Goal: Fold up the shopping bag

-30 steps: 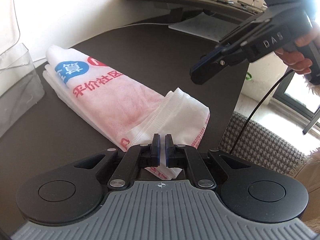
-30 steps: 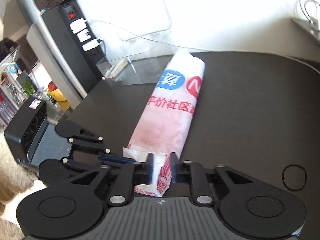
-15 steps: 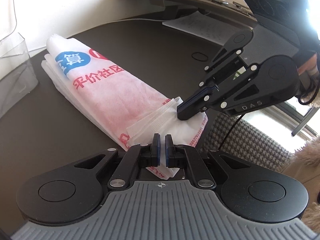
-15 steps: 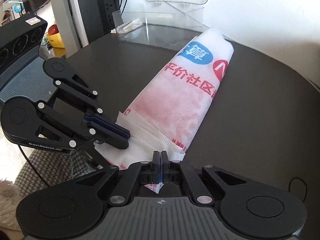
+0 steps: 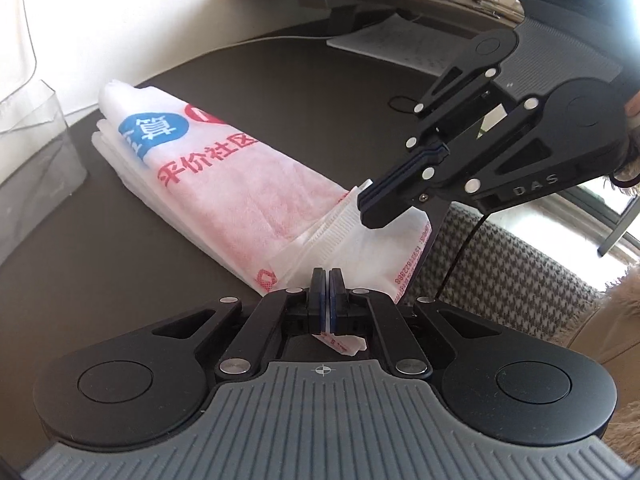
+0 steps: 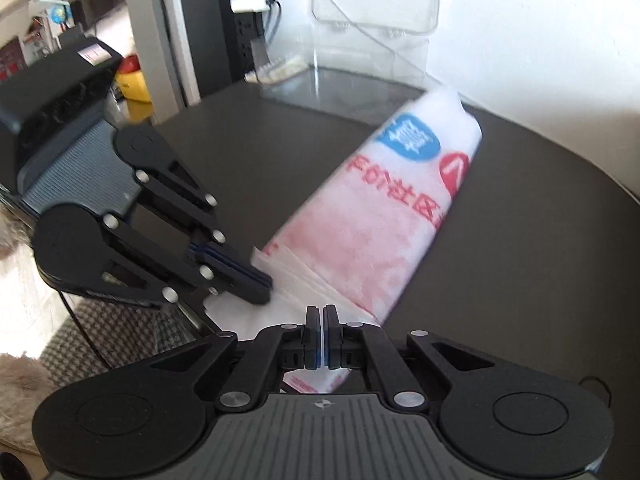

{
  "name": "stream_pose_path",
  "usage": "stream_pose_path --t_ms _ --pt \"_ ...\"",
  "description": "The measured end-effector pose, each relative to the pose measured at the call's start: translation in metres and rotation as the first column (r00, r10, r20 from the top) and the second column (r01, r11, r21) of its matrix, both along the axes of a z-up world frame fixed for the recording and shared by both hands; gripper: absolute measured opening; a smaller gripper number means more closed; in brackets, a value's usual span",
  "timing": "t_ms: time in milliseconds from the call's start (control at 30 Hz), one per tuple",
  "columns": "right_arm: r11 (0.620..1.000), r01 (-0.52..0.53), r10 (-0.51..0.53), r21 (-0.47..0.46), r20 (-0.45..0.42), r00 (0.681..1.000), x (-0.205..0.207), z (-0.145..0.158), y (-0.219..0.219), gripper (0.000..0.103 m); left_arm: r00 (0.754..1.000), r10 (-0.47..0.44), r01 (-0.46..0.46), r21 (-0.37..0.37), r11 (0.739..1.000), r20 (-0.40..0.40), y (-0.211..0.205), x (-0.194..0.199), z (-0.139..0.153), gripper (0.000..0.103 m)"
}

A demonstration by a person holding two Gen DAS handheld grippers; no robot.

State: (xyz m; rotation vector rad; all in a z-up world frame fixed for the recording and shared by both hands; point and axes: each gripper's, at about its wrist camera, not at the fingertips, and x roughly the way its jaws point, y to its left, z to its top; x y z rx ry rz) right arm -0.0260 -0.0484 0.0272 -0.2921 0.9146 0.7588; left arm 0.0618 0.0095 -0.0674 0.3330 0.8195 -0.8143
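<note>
Dark round tabletop (image 5: 100, 264) carries the folded white non-woven shopping bag with red and blue print (image 5: 224, 184), its near end pinched by both clenched grippers, left (image 5: 325, 276) and right (image 6: 321, 314). Only the right view shows the black power strip (image 6: 244, 4); a clear plastic box (image 6: 360, 60) stands behind the bag.

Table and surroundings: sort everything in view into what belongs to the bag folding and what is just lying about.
Belongs to the job:
- shopping bag, folded long
- left gripper, shut on the bag's near end
- right gripper, shut on the same end

Lying about:
- clear plastic box
- black band
- papers
- power strip
</note>
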Motion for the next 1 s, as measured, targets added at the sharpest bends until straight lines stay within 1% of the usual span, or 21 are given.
stream_pose_path --t_ms 33,133,200,267,333,367,400,500,567,633,767,833,967,1000 --pt "1.0 -0.011 0.011 -0.005 0.003 1.0 -0.002 -0.002 0.005 0.001 1.0 -0.002 0.002 0.002 1.0 0.001 -0.001 -0.001 0.0 0.005" --pt "0.998 -0.03 0.03 -0.062 -0.006 1.0 -0.005 -0.019 0.015 0.0 1.0 0.0 0.0 0.001 1.0 0.005 -0.002 -0.002 0.0 0.005" --pt "0.998 -0.01 0.009 -0.057 -0.003 1.0 -0.007 -0.02 0.008 0.0 1.0 0.002 -0.002 0.003 1.0 0.013 -0.003 -0.003 0.0 0.005" --pt "0.995 0.041 -0.041 -0.088 0.005 0.999 -0.004 -0.021 -0.007 0.0 1.0 0.003 -0.003 0.006 1.0 0.018 -0.004 -0.003 -0.001 0.005" --pt "0.993 0.083 -0.087 -0.086 -0.044 0.995 0.002 -0.019 -0.02 0.0 1.0 0.003 -0.003 0.012 1.0 0.024 -0.006 -0.004 -0.001 0.005" --pt "0.992 0.086 -0.09 -0.088 -0.045 0.995 0.001 -0.016 -0.021 0.0 1.0 0.003 -0.003 0.017 1.0 0.028 -0.007 -0.004 -0.002 0.005" --pt "0.992 0.085 -0.089 -0.089 -0.039 0.995 0.0 -0.013 -0.02 0.0 1.0 0.005 -0.006 0.019 1.0 0.031 -0.008 -0.004 -0.002 0.005" --pt "0.999 0.04 -0.04 -0.019 -0.03 0.999 -0.005 -0.005 -0.008 0.0 0.999 0.018 -0.02 0.034 0.999 0.045 -0.011 -0.007 -0.002 0.005" --pt "0.999 -0.007 0.005 -0.038 -0.035 0.999 -0.009 -0.013 0.008 0.001 0.998 0.023 -0.026 0.053 0.998 0.057 -0.014 -0.01 0.0 0.005" --pt "0.998 -0.032 0.029 -0.063 -0.046 0.999 -0.011 -0.022 0.016 0.0 0.997 0.029 -0.034 0.07 0.997 0.065 -0.018 -0.012 0.0 0.005" --pt "0.996 -0.018 0.012 -0.091 -0.058 0.998 -0.013 -0.024 0.004 0.0 0.997 0.051 -0.056 0.069 0.996 0.063 -0.02 -0.013 0.0 0.005" --pt "0.994 0.0 -0.006 -0.106 -0.062 0.998 -0.013 -0.021 -0.004 0.0 0.997 0.054 -0.058 0.062 0.996 0.059 -0.022 -0.014 0.0 0.005" --pt "0.992 -0.002 -0.005 -0.125 -0.06 0.998 -0.014 -0.018 -0.007 0.0 0.996 0.05 -0.055 0.076 0.996 0.072 -0.027 -0.016 0.0 0.005" --pt "0.993 -0.011 0.005 -0.115 -0.052 0.999 -0.015 -0.015 -0.007 0.009 0.996 0.05 -0.055 0.074 0.996 0.071 -0.026 -0.016 0.0 0.005"
